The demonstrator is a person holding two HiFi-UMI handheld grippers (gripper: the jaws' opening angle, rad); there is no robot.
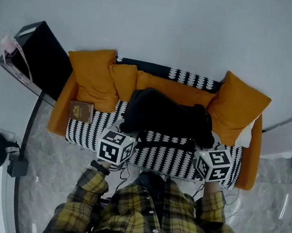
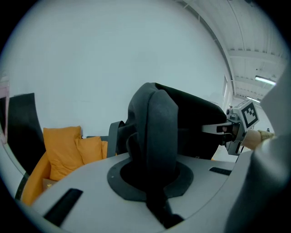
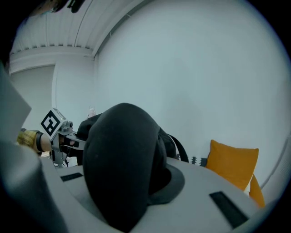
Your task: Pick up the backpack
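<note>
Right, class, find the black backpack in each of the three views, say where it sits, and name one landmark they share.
Head view: the backpack is at centre, between the orange cushions.
Left gripper view: it fills the middle, with orange cushions at lower left.
Right gripper view: it sits at lower centre-left, with one of the orange cushions at lower right.
Shared landmark: the orange cushions.
</note>
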